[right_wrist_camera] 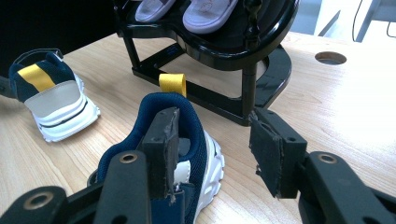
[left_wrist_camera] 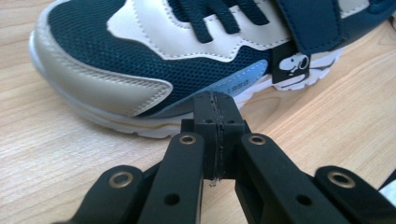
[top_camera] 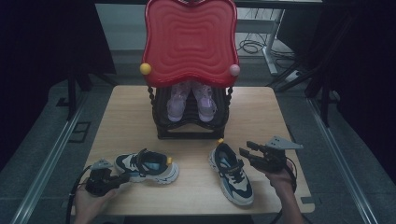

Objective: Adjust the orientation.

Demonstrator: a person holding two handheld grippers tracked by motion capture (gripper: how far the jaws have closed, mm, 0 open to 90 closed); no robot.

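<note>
My left gripper (left_wrist_camera: 215, 116) has its fingers pressed together with nothing between them, tip just beside the sole edge of the left sneaker (top_camera: 147, 166), which lies on the counter (top_camera: 196, 196) in front of the black shoe rack (top_camera: 191, 123). My right gripper (right_wrist_camera: 212, 154) has its fingers spread apart, one over the collar of the right sneaker (right_wrist_camera: 173, 158), gripping nothing yet. To do this well, I judge I should lower the right fingers astride the heel collar, close firmly on it, then lift level toward the rack, clear of the purple sandals (top_camera: 191, 100).
</note>
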